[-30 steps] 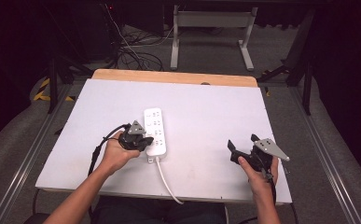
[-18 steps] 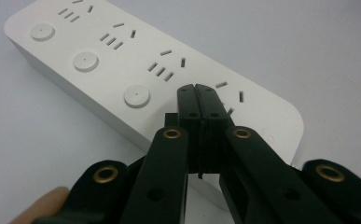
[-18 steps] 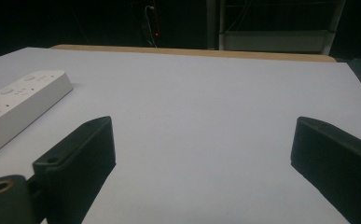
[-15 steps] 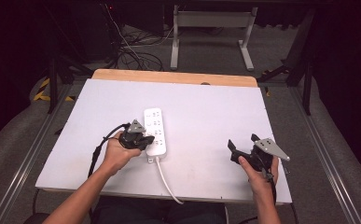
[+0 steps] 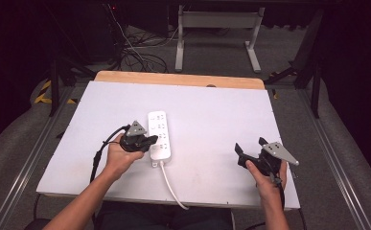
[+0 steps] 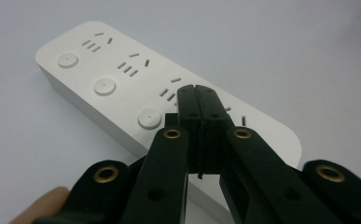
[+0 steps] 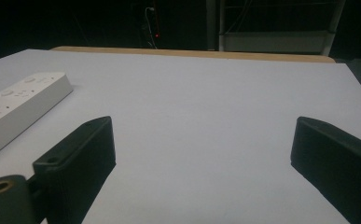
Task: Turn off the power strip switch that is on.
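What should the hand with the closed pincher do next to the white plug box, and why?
Probably press down a little. The left gripper is shut, its tips over the power strip beside a round button, as if to push a switch. The right gripper waits open, apart.

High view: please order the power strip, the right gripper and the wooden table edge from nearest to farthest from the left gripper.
1. Power strip: right beside the left gripper, whose shut jaws are over its near end.
2. Right gripper: across the table, near its right front corner.
3. Wooden table edge: along the far side.
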`<state>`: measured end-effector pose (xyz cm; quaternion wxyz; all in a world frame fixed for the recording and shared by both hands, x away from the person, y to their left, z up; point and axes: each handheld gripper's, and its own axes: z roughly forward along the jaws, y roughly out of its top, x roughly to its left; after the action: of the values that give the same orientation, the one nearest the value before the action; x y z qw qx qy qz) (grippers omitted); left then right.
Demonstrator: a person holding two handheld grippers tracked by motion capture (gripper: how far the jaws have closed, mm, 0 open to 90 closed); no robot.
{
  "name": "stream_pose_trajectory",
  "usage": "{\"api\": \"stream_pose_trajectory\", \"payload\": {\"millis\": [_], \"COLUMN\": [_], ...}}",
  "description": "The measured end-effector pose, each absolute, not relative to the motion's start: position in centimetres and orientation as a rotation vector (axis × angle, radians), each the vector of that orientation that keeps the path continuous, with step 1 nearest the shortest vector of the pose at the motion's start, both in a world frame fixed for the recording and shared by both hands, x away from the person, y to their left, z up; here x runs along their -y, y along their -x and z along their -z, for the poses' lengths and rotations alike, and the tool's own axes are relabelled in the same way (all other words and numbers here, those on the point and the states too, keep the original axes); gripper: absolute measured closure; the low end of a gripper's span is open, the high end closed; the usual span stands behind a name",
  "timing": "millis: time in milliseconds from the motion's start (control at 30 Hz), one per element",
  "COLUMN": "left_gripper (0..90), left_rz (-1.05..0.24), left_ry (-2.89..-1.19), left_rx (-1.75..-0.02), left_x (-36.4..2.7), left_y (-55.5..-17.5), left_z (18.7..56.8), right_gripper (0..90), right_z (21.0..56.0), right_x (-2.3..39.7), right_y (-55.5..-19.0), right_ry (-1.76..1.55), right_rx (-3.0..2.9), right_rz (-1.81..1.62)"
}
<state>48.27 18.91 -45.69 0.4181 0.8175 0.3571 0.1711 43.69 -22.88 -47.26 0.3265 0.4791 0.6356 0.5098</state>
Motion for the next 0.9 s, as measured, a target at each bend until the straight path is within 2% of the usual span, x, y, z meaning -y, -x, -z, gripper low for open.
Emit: {"api": "stream_pose_trajectory", "payload": {"millis": [200,367,533,900], "left_gripper": [90.0,90.0,90.0,90.0], "left_rz": [-0.477,-0.573,-0.653,-0.834], "left_ry": [-1.961,-1.800,-1.722,-1.509], "left_rx": [-0.899,-0.941,-0.972,-1.135], "left_x": [-20.4,-23.3,-25.1,-30.4], "left_y": [-47.8,-47.3,-46.8,-44.8], "left_z": [44.5,43.2,42.8,41.9], "right_gripper": [6.9,6.9,6.9,7.0], "right_z": [47.3,47.4,47.4,47.5], "right_x": [22.9,22.9,22.8,22.6], "right_y": [-43.7,-43.7,-43.7,-43.8], "right_ry": [-1.256,-1.259,-1.258,-1.257], "right_rx": [-1.668,-1.669,-1.671,-1.678], "right_rz": [-1.329,-1.328,-1.327,-1.325]}}
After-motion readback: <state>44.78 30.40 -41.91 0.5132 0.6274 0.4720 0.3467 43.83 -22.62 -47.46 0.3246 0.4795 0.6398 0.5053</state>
